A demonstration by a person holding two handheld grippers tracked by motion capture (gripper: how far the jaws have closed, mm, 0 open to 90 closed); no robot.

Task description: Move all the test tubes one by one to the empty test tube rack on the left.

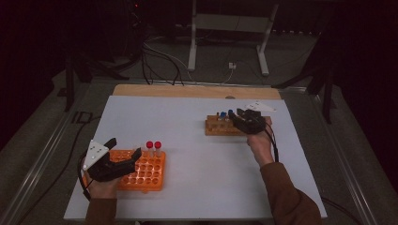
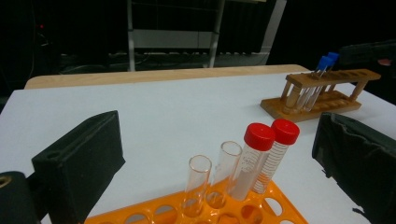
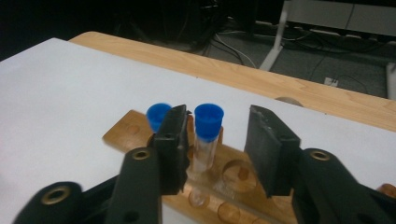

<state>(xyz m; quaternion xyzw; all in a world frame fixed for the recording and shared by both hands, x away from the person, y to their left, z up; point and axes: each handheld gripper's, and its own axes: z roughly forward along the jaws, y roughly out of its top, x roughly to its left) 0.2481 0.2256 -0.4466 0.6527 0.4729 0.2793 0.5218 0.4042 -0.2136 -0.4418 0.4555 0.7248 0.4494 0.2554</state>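
An orange tube rack [image 1: 152, 180] sits at the near left of the white table. It holds two red-capped tubes [image 1: 153, 146] and, in the left gripper view, two uncapped clear tubes [image 2: 198, 182] beside the red-capped ones [image 2: 258, 154]. My left gripper [image 1: 124, 147] hovers open over this rack [image 2: 285, 210], its jaws wide on either side of the tubes. A wooden rack [image 1: 218, 127] at the centre right holds two blue-capped tubes [image 1: 227, 114]. My right gripper [image 3: 217, 135] is open, with one blue-capped tube [image 3: 208, 126] between its jaws and the other [image 3: 156, 115] behind its left jaw.
The white sheet [image 1: 202, 154] covers a wooden table [image 1: 187, 91], which shows as a strip along the far edge. Beyond it are a dark floor with cables [image 1: 159, 58] and a metal stand [image 1: 227, 28]. A wide bare stretch of sheet lies between the two racks.
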